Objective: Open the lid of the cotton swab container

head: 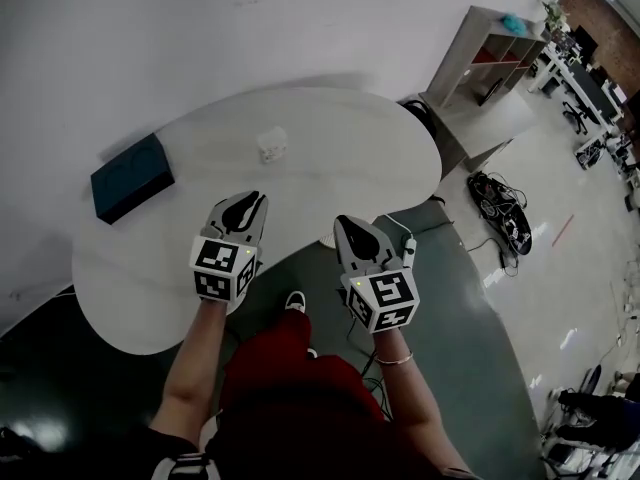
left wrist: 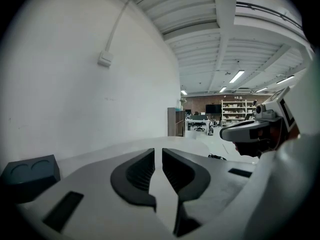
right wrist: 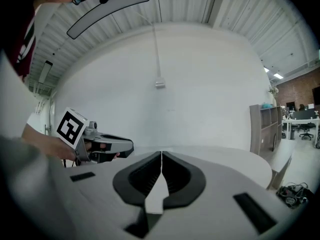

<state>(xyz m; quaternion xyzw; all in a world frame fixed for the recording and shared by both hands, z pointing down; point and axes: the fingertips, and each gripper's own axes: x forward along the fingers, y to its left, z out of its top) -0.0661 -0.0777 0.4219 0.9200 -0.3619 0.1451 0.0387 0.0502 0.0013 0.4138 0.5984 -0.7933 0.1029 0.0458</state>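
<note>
The cotton swab container point(head: 272, 145) is a small white box standing mid-surface point(head: 345, 158), clear of the dark box point(head: 132, 176). Its lid looks still on, so the task is judged not begun. The container lies ahead of your left claw point(head: 247, 206) and well apart from it, and farther from your right claw point(head: 352, 230). Both claws are closed and empty — reaching, steadying and opening all remain.

Even light comes from the ceiling strip lamps point(left wrist: 236, 76), so everything I see is bright and the shadows are soft. The white table point(head: 330, 158) nearly washes into the pale wall point(head: 200, 28). Glare patches dot the glossy floor point(head: 560, 298). Both my gripper views bow hard and darken to black at their rims.
</note>
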